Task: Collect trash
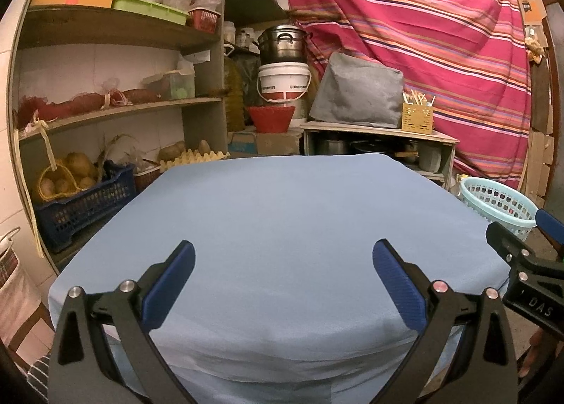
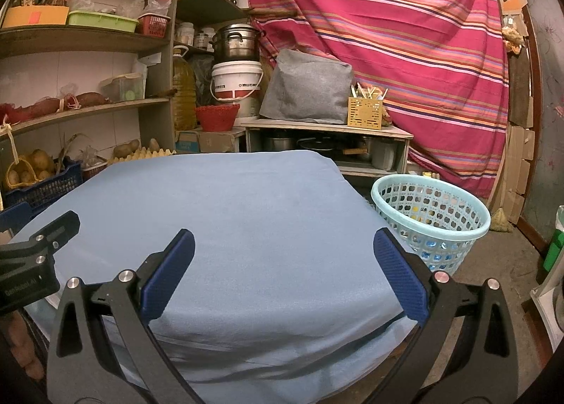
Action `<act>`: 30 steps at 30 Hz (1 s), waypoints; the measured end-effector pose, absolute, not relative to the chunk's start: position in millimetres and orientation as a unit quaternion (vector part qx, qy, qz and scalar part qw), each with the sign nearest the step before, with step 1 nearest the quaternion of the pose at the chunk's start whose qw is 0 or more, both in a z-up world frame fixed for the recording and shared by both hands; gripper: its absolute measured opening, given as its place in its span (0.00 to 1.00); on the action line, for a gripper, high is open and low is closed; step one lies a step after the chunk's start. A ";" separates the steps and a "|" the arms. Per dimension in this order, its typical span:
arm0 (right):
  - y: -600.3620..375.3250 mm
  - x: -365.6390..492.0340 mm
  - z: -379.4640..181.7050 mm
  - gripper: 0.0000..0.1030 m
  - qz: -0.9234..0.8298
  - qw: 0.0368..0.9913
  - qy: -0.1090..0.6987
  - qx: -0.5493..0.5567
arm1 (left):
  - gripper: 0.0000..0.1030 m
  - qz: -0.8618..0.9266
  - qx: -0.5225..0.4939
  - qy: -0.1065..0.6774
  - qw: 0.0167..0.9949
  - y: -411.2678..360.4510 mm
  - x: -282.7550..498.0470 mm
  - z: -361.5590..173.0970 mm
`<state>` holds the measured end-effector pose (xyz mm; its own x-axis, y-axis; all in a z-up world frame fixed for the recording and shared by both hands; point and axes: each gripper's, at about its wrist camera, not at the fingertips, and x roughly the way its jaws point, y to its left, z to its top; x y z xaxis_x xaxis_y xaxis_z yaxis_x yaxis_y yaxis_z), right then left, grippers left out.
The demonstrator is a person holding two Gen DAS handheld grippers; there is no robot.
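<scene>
A table under a light blue cloth (image 1: 282, 227) fills the middle of both views (image 2: 229, 210); no trash shows on it. My left gripper (image 1: 283, 256) is open and empty over the table's near edge. My right gripper (image 2: 283, 252) is open and empty over the near right corner. A pale teal perforated basket (image 2: 430, 224) stands on the floor right of the table, with small coloured items inside. It also shows in the left wrist view (image 1: 500, 206). The right gripper's body shows at the right edge of the left wrist view (image 1: 528, 270).
Wooden shelves (image 1: 116, 111) with crates, potatoes and boxes stand at the left. A low cabinet (image 2: 328, 132) with a grey covered object and a yellow holder stands behind the table. A striped red curtain (image 2: 387, 34) hangs at the back. A green bottle (image 2: 553, 245) stands at the far right.
</scene>
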<state>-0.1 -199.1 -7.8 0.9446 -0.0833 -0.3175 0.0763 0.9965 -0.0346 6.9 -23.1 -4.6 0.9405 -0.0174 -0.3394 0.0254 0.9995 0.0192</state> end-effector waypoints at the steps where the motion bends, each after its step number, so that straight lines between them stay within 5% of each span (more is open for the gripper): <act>1: -199.4 0.3 -8.3 0.96 -0.041 0.986 0.161 -0.011 | 0.96 -0.011 0.012 0.172 0.985 -22.6 7.2 -4.9; 30: -199.9 0.7 -9.2 0.96 -0.040 0.986 0.162 -0.012 | 0.96 -0.008 0.020 0.163 0.986 -20.3 7.4 1.8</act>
